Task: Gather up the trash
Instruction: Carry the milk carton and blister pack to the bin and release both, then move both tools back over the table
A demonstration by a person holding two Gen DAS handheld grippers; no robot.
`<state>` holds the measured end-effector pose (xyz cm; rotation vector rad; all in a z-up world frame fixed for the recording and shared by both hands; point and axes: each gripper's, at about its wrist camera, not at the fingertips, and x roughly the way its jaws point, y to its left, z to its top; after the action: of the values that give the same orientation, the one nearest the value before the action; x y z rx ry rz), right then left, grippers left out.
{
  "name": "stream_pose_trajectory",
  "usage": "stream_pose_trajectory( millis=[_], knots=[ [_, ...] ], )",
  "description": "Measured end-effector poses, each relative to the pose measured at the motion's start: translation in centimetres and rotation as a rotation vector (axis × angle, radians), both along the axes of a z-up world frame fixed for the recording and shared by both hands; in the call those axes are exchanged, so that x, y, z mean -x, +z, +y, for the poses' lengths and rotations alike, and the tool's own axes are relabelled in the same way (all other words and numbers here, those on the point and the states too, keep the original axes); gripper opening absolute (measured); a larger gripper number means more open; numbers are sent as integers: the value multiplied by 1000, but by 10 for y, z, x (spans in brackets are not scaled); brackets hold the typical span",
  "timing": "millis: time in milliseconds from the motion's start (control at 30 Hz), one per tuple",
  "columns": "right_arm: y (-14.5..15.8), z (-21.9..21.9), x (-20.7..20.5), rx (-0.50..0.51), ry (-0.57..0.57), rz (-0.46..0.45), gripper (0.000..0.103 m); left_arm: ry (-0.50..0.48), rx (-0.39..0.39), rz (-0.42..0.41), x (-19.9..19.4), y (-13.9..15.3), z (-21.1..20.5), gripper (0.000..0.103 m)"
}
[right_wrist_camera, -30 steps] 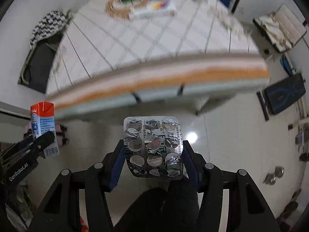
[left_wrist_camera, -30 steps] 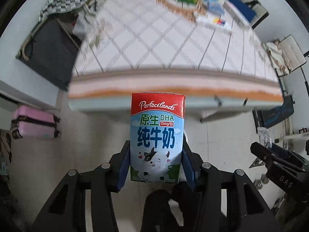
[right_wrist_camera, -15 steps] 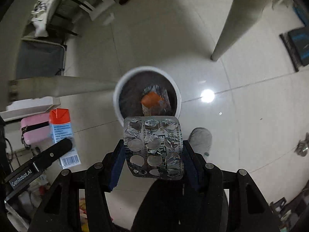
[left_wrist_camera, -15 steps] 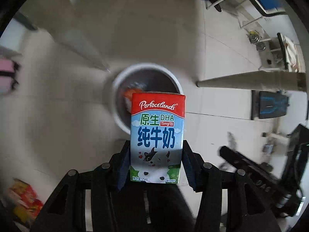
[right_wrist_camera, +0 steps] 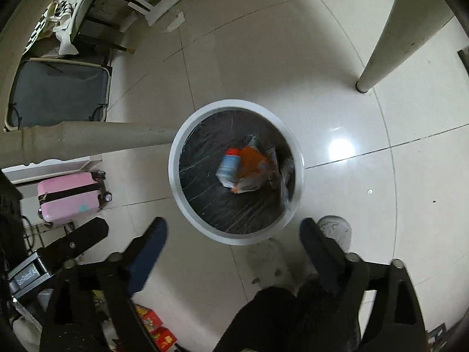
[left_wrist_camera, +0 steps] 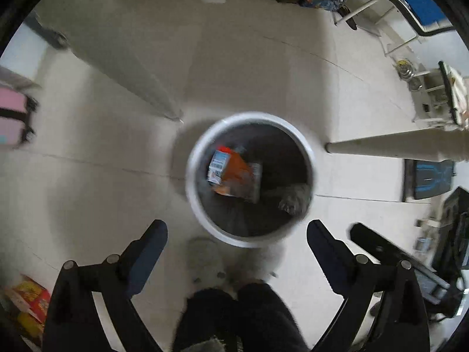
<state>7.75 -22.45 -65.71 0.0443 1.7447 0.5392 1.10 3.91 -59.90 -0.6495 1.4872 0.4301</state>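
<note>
A white-rimmed bin (left_wrist_camera: 191,176) with a black liner stands on the floor right below both grippers. The blue and white milk carton (left_wrist_camera: 218,165) lies inside it on an orange wrapper (left_wrist_camera: 240,177). A blurred silver piece that looks like the blister pack (left_wrist_camera: 293,202) sits at the bin's inner right side. My left gripper (left_wrist_camera: 236,228) hangs over the near rim, its jaws opening wide with nothing between them. My right gripper (right_wrist_camera: 233,224) is likewise opening and empty above the bin (right_wrist_camera: 176,158), where the carton (right_wrist_camera: 230,165) and wrapper (right_wrist_camera: 255,167) show again.
Pale table legs (left_wrist_camera: 395,146) (right_wrist_camera: 381,44) stand to either side of the bin. A pink suitcase (right_wrist_camera: 70,196) is at the left, red boxes (right_wrist_camera: 155,328) lie near my feet, and the person's dark trouser legs (left_wrist_camera: 234,316) and slippers fill the bottom.
Both grippers dropped from table height to just over the bin. Each let go: the milk carton and the blister pack left the jaws and now lie in the bin.
</note>
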Motion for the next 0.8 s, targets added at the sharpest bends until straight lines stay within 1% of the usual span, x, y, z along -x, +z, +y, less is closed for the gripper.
stream_pose_trajectory(
  millis=[100,167,267,300,400,500,633,800],
  knots=[
    [13,3,2,53,46,-46,101,-36,-98,25,9,11,-1,97],
    [21,9,4,85,79,-73,101,-47,-121,38,13,20,-4,97],
    [36,11,7,160,133,-126,101,-63,-148,57,19,31,-9,97],
    [43,12,9,192,153,-149,101,-68,-151,59,20,33,-11,97],
    [63,13,11,240,179,-191,101,-73,-143,68,24,47,-14,97],
    [86,13,13,269,187,-212,101,-82,-159,69,27,64,-18,97],
    [124,15,18,270,196,-234,101,-71,-146,56,35,90,-20,97],
    [183,16,28,260,211,-258,101,-66,-152,31,46,136,-24,97]
  ],
)
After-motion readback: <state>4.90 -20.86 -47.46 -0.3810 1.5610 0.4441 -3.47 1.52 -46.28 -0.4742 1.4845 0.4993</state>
